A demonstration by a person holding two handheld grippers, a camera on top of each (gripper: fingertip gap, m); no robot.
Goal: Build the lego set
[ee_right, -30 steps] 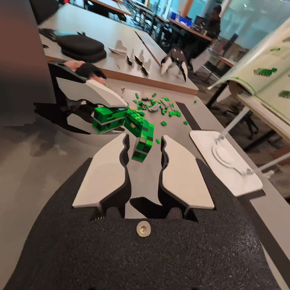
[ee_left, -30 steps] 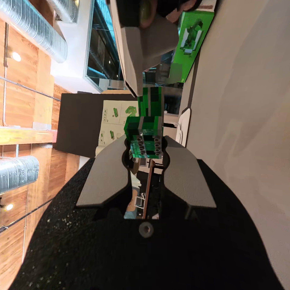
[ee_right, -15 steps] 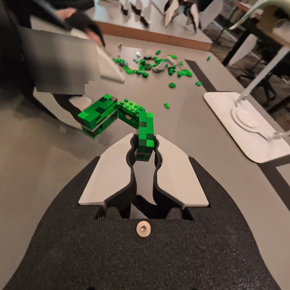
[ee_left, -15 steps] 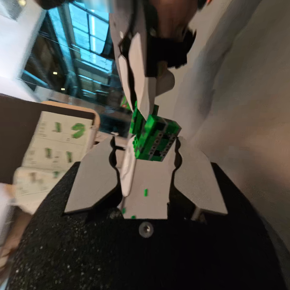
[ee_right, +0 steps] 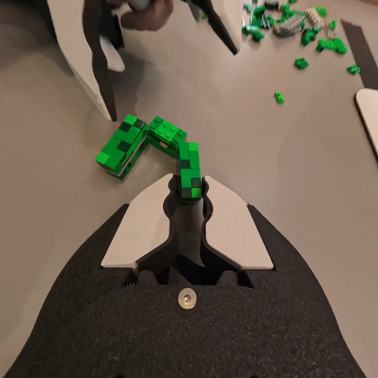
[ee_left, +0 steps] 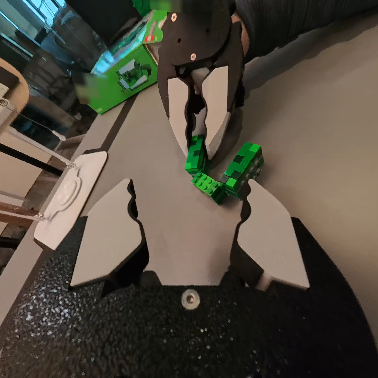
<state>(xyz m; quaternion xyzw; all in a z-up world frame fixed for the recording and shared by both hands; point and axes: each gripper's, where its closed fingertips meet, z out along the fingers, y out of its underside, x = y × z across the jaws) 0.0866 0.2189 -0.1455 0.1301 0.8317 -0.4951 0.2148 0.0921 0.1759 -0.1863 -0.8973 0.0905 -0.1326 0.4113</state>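
Observation:
A green lego assembly of three hinged parts lies low on the grey table [ee_right: 245, 143]: a thick block [ee_right: 120, 147], a studded middle piece [ee_right: 165, 133] and a thin arm [ee_right: 189, 169]. My right gripper [ee_right: 190, 184] is shut on the end of the thin arm, with both pads against its sides. The left wrist view shows the same grasp from the front [ee_left: 199, 151]. My left gripper [ee_left: 189, 184] is wide open and empty. The thick block [ee_left: 243, 163] sits just beyond its right fingertip [ee_left: 253, 186]. In the right wrist view the left gripper [ee_right: 173, 86] stands spread above the assembly.
Several loose green and grey bricks [ee_right: 286, 24] lie at the far right of the table. A white stand base [ee_left: 69, 196] sits at the table's edge, also in the right wrist view [ee_right: 368, 114]. A green box [ee_left: 122, 81] stands behind. A person's dark sleeve [ee_left: 286, 20] holds the right gripper. The tips of one gripper are about 7 cm away from the tips of the other.
My left gripper let go of the thick block, opened wide and drew back. My right gripper closed on the thin arm and brought the assembly down to the table.

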